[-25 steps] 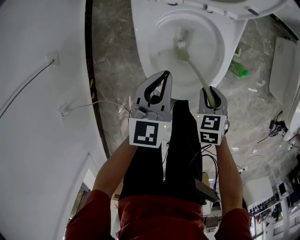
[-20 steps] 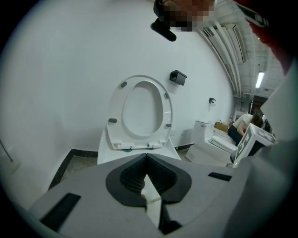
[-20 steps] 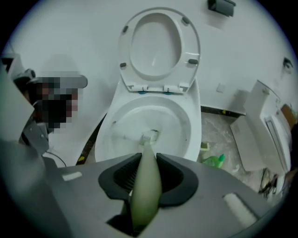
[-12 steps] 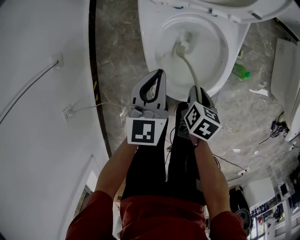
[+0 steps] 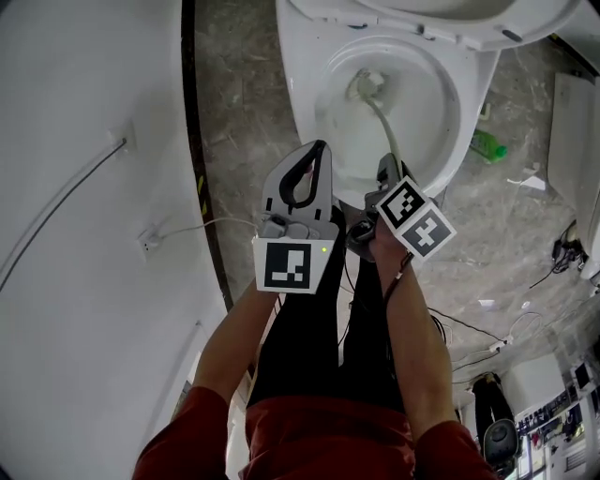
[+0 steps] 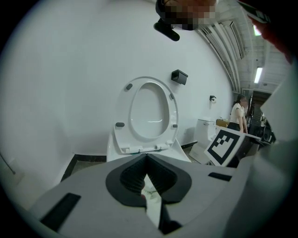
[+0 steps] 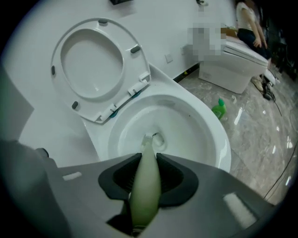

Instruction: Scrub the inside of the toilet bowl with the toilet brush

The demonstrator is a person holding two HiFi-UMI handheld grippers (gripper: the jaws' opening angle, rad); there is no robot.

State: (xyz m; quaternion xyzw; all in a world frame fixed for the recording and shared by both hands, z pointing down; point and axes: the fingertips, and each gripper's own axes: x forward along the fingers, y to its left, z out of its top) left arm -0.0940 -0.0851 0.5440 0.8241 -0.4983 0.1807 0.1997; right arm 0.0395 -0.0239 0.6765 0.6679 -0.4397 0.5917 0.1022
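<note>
Toilet brush [image 7: 145, 183] clamped between right gripper [image 7: 148, 159] fingers [image 7: 116, 179].

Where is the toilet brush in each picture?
Head view: the toilet brush is at upper middle, running from the right gripper into the bowl.
Left gripper view: not in it.
Right gripper view: bottom middle, with its handle between that gripper's jaws and its head down in the bowl.
Shared landmark: the raised toilet seat, seen in all three.

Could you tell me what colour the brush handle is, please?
Pale green brush handle, clearest in the right gripper view.
</note>
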